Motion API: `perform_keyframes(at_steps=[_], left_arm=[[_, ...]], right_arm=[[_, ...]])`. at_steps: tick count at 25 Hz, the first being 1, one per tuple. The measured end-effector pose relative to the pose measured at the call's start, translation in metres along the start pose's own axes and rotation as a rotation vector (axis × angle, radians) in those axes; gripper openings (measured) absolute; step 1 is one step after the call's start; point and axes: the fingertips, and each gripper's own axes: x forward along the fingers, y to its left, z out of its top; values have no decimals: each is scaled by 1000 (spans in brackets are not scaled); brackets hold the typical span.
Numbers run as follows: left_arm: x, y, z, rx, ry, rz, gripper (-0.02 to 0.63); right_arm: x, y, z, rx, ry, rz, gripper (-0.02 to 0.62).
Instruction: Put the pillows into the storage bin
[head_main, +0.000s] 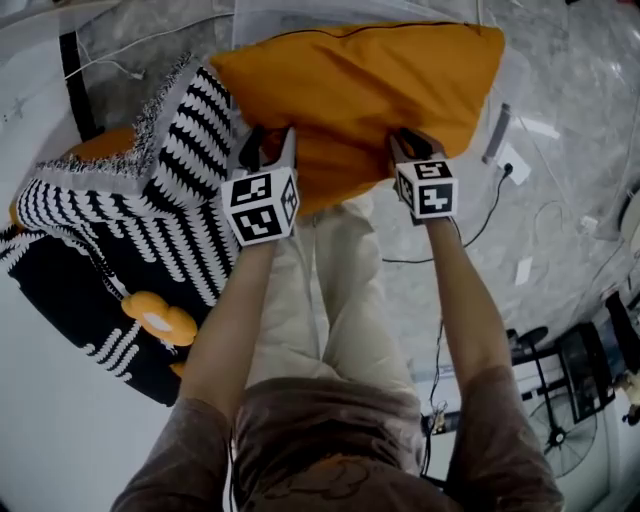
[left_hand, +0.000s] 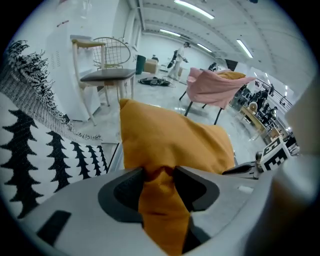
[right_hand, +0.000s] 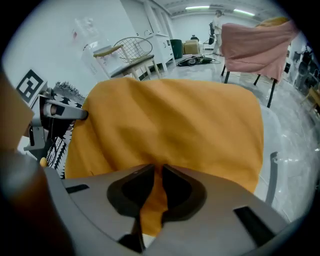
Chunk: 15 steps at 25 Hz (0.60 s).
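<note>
A big orange pillow (head_main: 375, 85) lies in front of me in the head view, over a clear storage bin (head_main: 500, 125) whose rim shows at its right. My left gripper (head_main: 268, 155) is shut on the pillow's near left edge, orange cloth bunched between its pads (left_hand: 159, 175). My right gripper (head_main: 412, 150) is shut on the near right edge, a thin fold pinched in its jaws (right_hand: 157, 172). The orange pillow (left_hand: 170, 137) fills the middle of both gripper views (right_hand: 170, 125). A black-and-white patterned pillow (head_main: 120, 220) lies at the left.
A small orange toy (head_main: 160, 318) rests on the patterned pillow. Cables and a plug (head_main: 510, 170) run over the marble floor at the right. A fan (head_main: 560, 430) stands at the lower right. Chairs (left_hand: 107, 65) and a pink-draped frame (left_hand: 215, 85) stand farther off.
</note>
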Motion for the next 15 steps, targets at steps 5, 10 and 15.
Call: perform_keyframes(at_steps=[5,10,15], left_arm=[[7,8,9,-11,30,0,125],[28,24,38,26,54,16,110],[30,35,73,38,-34,66,54]], right_arm=[[9,10,-1,121,-11,36,0],[11,24,6,162,-26,81,2],[6,19,18,177,-81,26,2]])
